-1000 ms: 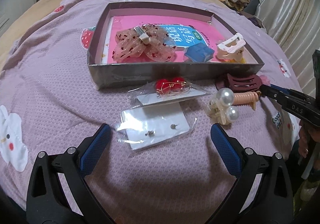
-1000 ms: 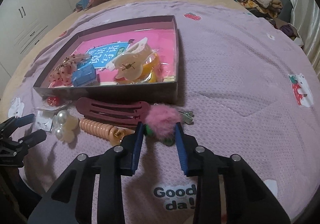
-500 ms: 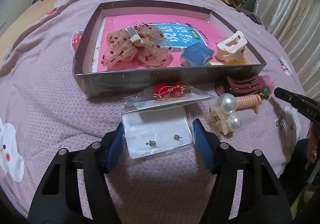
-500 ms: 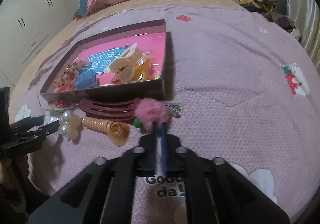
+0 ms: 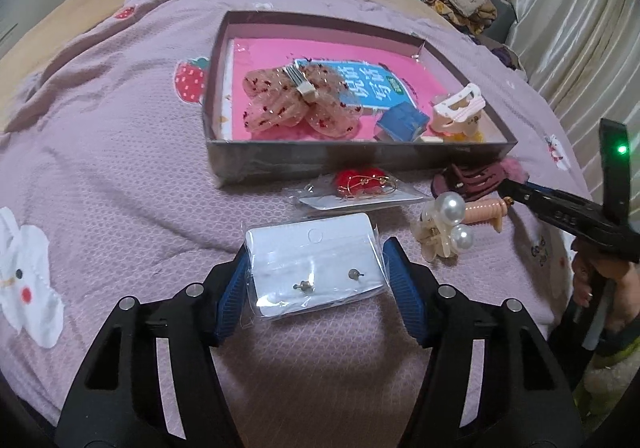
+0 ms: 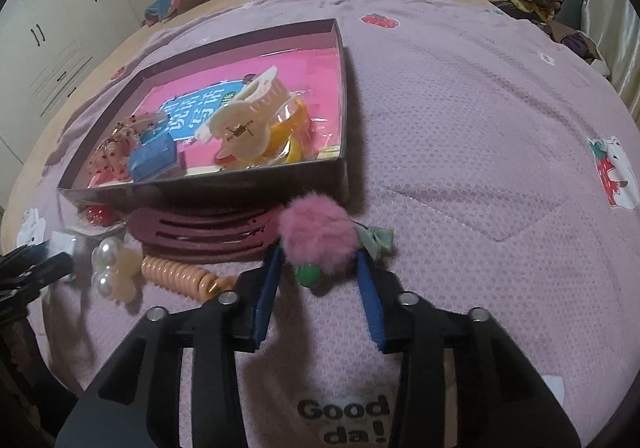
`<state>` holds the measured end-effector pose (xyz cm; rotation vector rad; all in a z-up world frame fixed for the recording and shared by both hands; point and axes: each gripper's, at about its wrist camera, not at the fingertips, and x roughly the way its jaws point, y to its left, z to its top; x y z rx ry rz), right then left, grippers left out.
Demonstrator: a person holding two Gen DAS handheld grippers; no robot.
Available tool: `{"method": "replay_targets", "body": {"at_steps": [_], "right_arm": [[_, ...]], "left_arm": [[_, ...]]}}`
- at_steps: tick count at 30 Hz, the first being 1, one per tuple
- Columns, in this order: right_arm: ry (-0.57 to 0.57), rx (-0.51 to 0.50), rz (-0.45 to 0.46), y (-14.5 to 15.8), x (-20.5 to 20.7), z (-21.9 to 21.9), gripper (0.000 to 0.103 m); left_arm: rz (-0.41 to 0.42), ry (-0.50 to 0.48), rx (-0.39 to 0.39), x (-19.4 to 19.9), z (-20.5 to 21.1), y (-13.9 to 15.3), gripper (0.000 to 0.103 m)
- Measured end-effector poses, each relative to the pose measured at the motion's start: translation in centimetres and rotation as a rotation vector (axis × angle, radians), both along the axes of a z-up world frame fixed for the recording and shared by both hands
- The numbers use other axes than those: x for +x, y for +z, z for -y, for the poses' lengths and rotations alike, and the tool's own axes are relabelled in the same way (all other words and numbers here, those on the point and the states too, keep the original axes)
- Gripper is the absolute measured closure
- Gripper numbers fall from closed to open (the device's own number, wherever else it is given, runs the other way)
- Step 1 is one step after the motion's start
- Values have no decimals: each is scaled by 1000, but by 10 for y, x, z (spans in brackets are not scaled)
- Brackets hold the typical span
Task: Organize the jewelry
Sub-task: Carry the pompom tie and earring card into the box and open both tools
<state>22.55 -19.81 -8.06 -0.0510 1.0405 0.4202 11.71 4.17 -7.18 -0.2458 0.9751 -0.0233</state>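
The box (image 5: 360,160) on the bed (image 5: 120,176) serves as the landmark: a bow, a blue packet and a cream claw clip are already laid inside it, so the loose pieces along its near wall are judged to be the ones left to sort.

The stud earring card (image 5: 316,264), in its clear sleeve, is gripped by its two side edges in the left gripper (image 5: 316,268), just in front of the box's near wall; the jaws have just been closing onto it.

The pink pompom clip (image 6: 318,238), at the box's near right corner, is pinched between the right gripper (image 6: 318,272), whose jaws have just been narrowing. A pearl clip (image 5: 444,228) and a coil hair tie (image 6: 176,274) are left beside that wall.
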Motion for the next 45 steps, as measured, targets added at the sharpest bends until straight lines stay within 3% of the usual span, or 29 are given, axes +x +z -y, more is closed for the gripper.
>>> {"method": "replay_targets", "body": {"at_steps": [9,21,29,38,45], "right_arm": [[-21,38,57,22,-13,18,86],[-14,89,204,89,-36,32,86],[54,68,331,131,-37,13,86],[130,79,441,161,-33,-15,86],[204,69,447,156,-23,-46,86]], "left_arm": [[63,-4,-13,-11,-2,30,47],[166,17,-9,3,-12,75,47],[222,33,-2,27,-21,96,47],[242,34,7,53,-25,103,47],[213,23,8,78,-25,92,47]]}}
